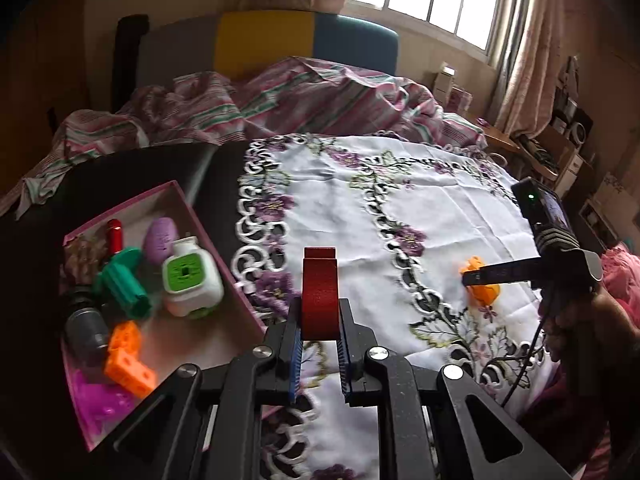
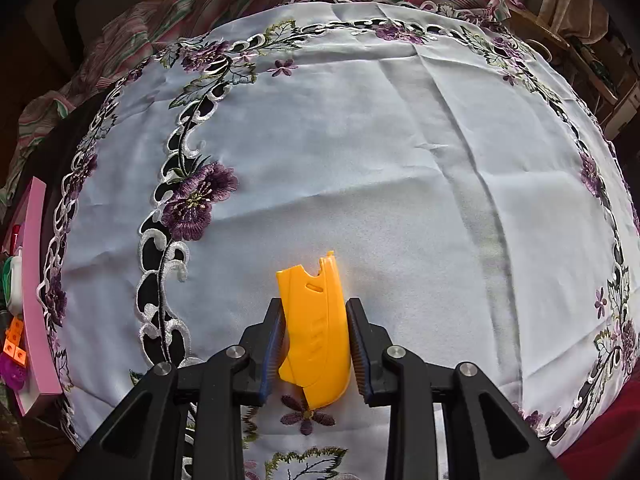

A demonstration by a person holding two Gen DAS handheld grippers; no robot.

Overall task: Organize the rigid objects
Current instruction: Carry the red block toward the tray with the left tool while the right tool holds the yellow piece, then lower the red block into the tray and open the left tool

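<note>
My left gripper (image 1: 319,303) is shut on a red arch-shaped block (image 1: 319,292), held upright above the white embroidered tablecloth (image 1: 404,188), just right of the pink box (image 1: 200,340). The box holds several toys: a white and green cube (image 1: 190,276), a teal cylinder (image 1: 124,280), an orange block (image 1: 128,356), a purple egg (image 1: 160,238). In the right wrist view my right gripper (image 2: 315,306) points steeply down, shut on a yellow plastic piece (image 2: 314,332) close over the cloth (image 2: 380,152). The left wrist view shows that gripper (image 1: 468,278) and the piece (image 1: 486,294) at the right.
The pink box wall (image 2: 34,280) lies at the far left of the right wrist view. A bed with a striped blanket (image 1: 280,96) runs behind the table. A person's hand (image 1: 580,320) and a cable sit at the right edge. Shelves with clutter (image 1: 568,148) stand by the window.
</note>
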